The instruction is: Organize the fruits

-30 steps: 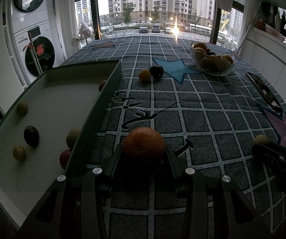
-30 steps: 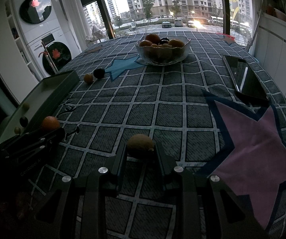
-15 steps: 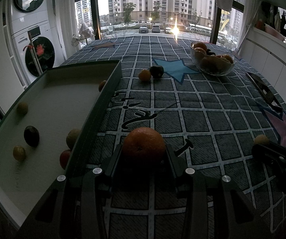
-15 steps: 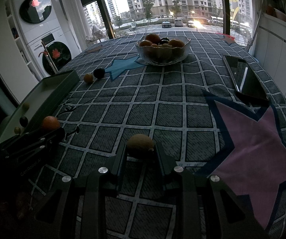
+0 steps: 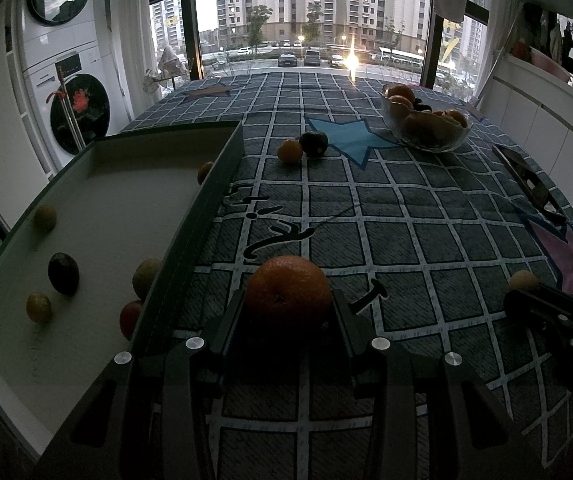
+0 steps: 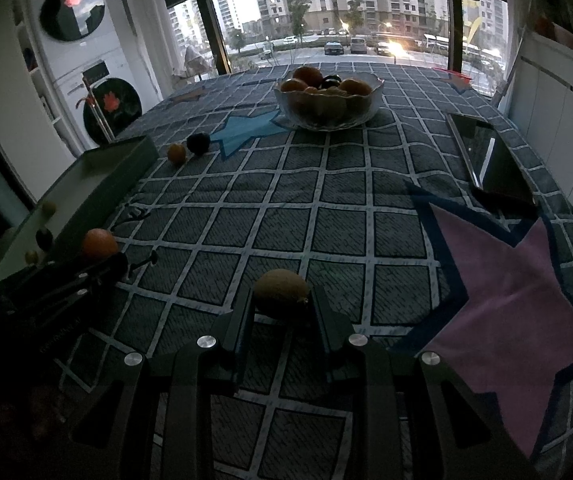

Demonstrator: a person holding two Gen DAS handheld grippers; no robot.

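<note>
Pretty dim overall, dusk light coming only through the window (image 5: pixel 310 16) at the far end. A street lamp (image 5: pixel 351 60) out there flares into a white starburst with a glare streak on the cloth (image 5: pixel 406 208) below it. Near that window things are sharp; closest to the lens the grippers go nearly black. Heavy fisheye bending, black vignette corners.

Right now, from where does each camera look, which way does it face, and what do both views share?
Left wrist: on the left gripper, looking along its fingers across the table toward the window; orange held, tray left, right gripper at the edge.
Right wrist: on the right gripper, same direction; brownish fruit held, left gripper at left.
Shared: glass bowl, tray, both held fruits.
</note>
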